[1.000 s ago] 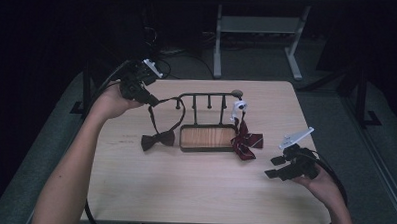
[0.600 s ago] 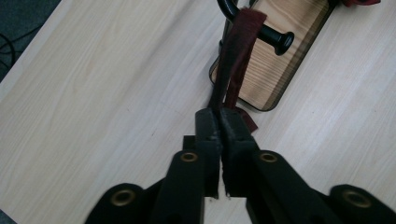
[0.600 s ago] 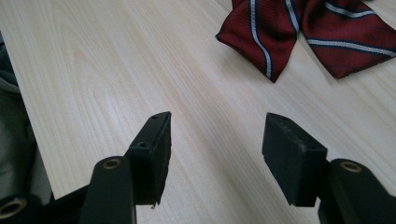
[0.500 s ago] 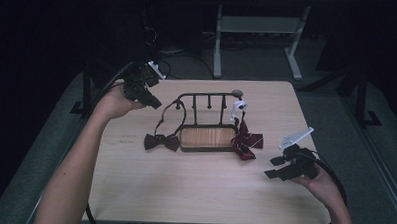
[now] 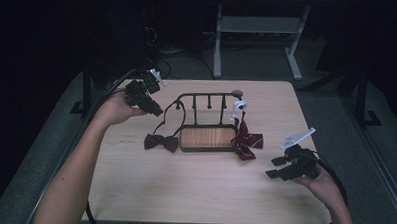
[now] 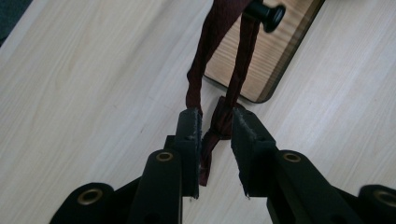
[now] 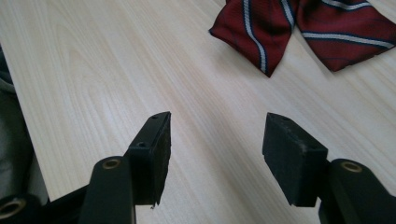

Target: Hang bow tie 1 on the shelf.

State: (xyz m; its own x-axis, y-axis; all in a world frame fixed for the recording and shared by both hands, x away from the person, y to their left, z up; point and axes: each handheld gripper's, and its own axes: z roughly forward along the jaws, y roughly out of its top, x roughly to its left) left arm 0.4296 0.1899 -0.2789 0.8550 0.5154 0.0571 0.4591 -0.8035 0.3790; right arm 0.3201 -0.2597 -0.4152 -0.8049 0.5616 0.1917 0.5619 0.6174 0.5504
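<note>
While the dark maroon bow tie's thin fabric strap (image 6: 219, 119) already loops over a round black peg (image 6: 266, 14) of the black metal rack with a wooden base (image 5: 206, 137), the left gripper (image 6: 215, 133) has just been opening, the strap slack between its jaws. The soft dark bow (image 5: 161, 141) lies on the pale wood-grain desk (image 5: 193, 192) beside the base. The right gripper (image 7: 215, 140) hangs released near the red striped bow tie (image 7: 303, 28), probably finished.

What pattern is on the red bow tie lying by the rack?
The red bow tie is dark red with thin white and navy diagonal stripes, clearest in the right gripper view.
</note>
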